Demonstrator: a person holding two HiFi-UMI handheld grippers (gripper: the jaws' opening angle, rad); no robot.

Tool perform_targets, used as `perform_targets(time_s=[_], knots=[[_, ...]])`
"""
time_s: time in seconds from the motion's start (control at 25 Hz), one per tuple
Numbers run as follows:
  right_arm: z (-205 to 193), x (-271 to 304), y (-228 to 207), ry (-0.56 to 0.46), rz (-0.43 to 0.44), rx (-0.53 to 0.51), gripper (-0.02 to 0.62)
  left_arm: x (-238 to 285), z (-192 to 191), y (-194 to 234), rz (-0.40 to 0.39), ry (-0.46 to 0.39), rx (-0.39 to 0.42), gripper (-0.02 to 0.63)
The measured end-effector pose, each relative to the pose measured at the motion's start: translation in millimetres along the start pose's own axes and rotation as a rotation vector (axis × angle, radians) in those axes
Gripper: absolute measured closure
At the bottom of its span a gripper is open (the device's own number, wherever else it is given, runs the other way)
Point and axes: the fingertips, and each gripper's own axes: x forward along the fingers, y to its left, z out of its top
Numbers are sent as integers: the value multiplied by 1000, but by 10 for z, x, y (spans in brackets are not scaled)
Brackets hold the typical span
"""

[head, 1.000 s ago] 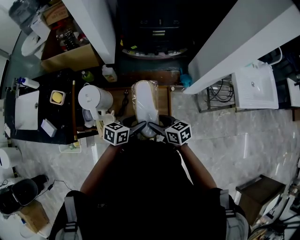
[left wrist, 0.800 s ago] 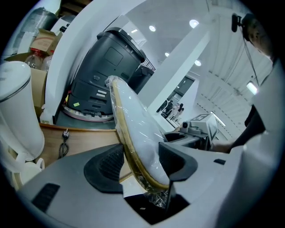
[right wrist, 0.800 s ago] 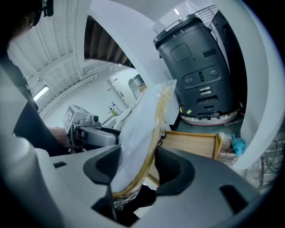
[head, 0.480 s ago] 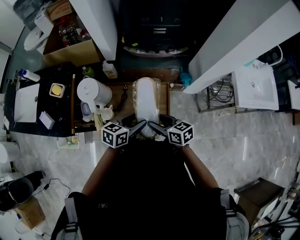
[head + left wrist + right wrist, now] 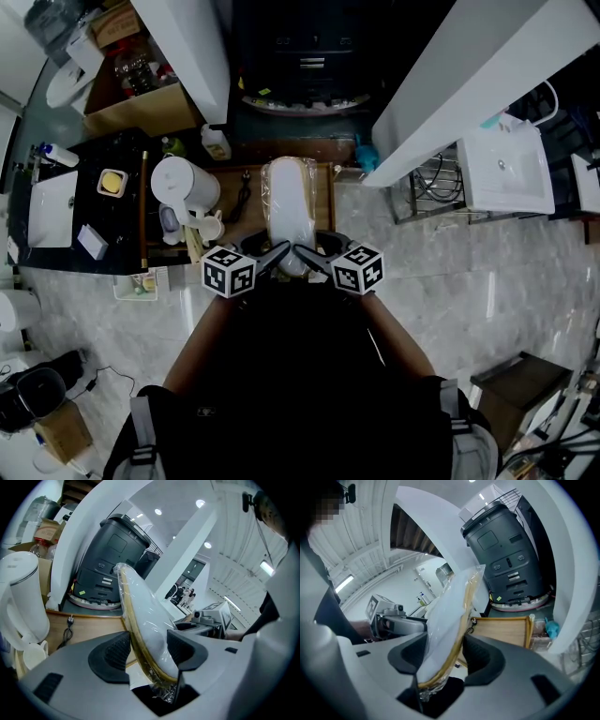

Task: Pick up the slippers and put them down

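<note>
A pair of white slippers with tan sole edges, wrapped in clear plastic, is held off the wooden tabletop by its near end. My left gripper is shut on the pack from the left and my right gripper from the right. In the left gripper view the slippers rise upward from between the pads of the left gripper. In the right gripper view the slippers stand between the pads of the right gripper. The crinkled plastic end is tucked deep in both jaws.
A white kettle and a cup stand on the left end of the tabletop. Behind it is a dark grey machine between slanted white beams. A black counter lies left, a wire rack and white sink right.
Both grippers keep their hold on the slipper pack. They have drifted only slightly together, and the surroundings have shifted a little in view.
</note>
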Motion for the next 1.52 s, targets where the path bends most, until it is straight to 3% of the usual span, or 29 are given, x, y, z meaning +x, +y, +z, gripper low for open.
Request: perform_targets(time_s=[1.52], knots=[[-118,70,18,89,53,-44,367,-40,-161,48,56,-15,-48,356]])
